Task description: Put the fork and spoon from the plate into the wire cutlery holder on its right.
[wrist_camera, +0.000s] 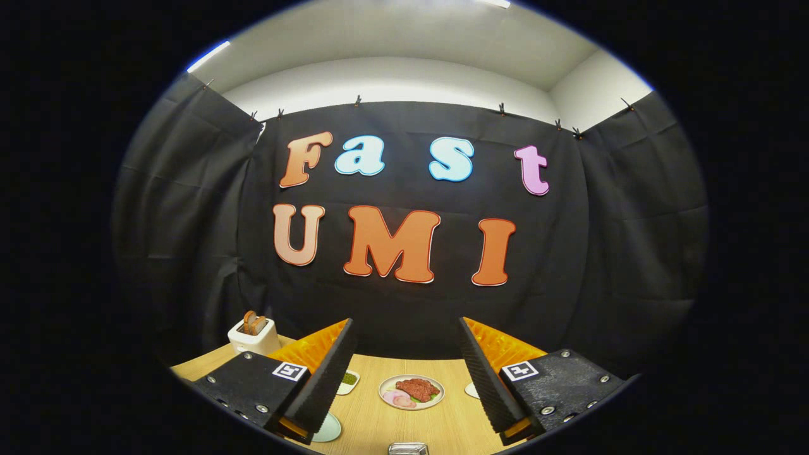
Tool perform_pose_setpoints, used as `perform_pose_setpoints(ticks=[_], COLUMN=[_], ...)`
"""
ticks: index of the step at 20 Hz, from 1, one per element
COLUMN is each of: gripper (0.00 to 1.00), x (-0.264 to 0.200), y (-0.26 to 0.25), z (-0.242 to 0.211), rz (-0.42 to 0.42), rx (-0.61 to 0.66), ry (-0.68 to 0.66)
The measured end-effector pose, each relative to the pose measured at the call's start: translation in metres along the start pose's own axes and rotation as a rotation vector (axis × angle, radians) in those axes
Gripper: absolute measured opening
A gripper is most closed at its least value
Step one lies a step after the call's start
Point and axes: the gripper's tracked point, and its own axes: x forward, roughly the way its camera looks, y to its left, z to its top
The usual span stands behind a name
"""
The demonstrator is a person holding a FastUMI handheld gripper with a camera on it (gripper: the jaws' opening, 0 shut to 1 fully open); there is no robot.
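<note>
The jaws (404,373) stand wide apart and hold nothing, raised high over the tabletop (373,423). Between them lies a plate (411,392) of food; a toaster (254,335) sits beyond the left one. Fork, spoon and holder I cannot make out (perhaps the metal thing (407,448) nearest), so tilting down first seems wise.

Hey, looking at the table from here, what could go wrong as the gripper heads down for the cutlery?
1. The gripper is open and aimed at the booth wall, high above the table; fork and spoon cannot be made out, so a blind descent may miss them.
2. A plate of food lies between the fingers, with small dishes near the left finger; descending there may knock them.
3. The metal thing below is barely visible; the fingers may clip it.
</note>
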Motion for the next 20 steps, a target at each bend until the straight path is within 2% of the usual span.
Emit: perform_pose_setpoints(ticks=[5, 8, 16, 20], gripper=[0.96, 0.96, 0.98, 0.98], x=[0.009, 0.013, 0.027, 0.029], y=[0.024, 0.051, 0.124, 0.142], z=[-0.016, -0.043, -0.134, -0.196], rz=[0.035, 0.082, 0.151, 0.125], rx=[0.023, 0.059, 0.12, 0.137], ry=[0.037, 0.107, 0.379, 0.579])
